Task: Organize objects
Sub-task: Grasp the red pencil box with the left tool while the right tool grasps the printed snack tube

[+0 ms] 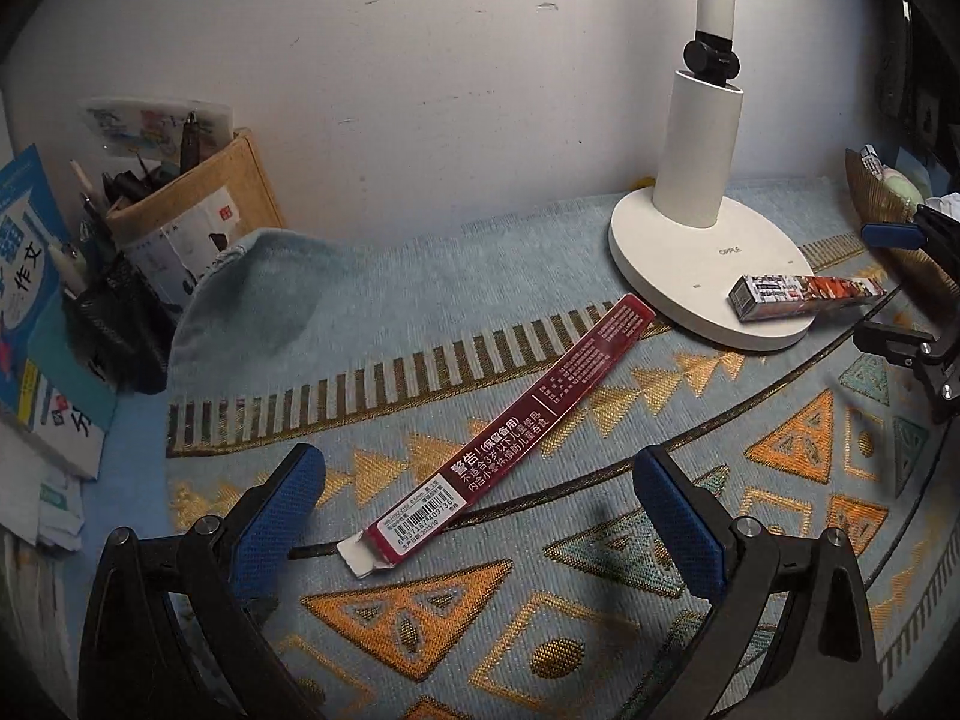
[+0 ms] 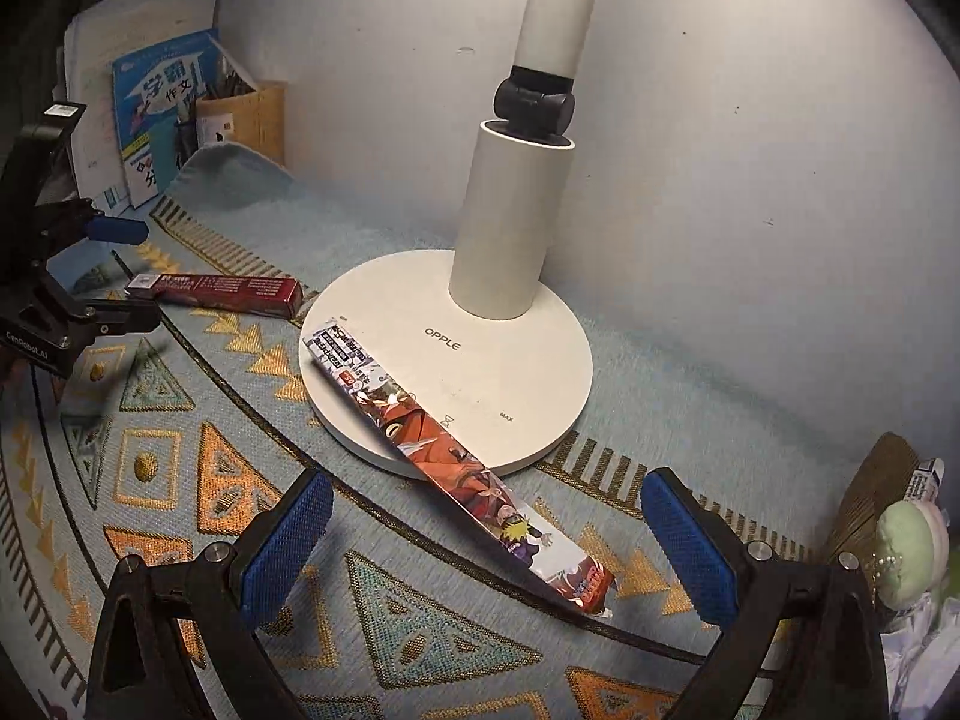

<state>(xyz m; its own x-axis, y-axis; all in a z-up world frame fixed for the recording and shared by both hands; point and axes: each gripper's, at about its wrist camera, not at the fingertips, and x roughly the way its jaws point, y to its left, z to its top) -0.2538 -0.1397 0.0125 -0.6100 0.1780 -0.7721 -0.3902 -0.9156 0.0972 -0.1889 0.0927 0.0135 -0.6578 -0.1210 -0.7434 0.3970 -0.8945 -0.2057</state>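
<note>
Left claw spread, empty, straddling near end of red box lying flat on bench cloth. Right claw spread, empty, bracketing cartoon-printed box, propped across lamp base. Both aligned for lengthwise pickup, judged pre-grasp.

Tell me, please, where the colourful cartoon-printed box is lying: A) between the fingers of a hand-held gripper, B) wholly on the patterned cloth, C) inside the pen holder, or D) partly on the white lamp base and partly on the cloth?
D: the cartoon-printed box rests one end on the lamp base while its other end reaches down onto the patterned cloth.
</note>
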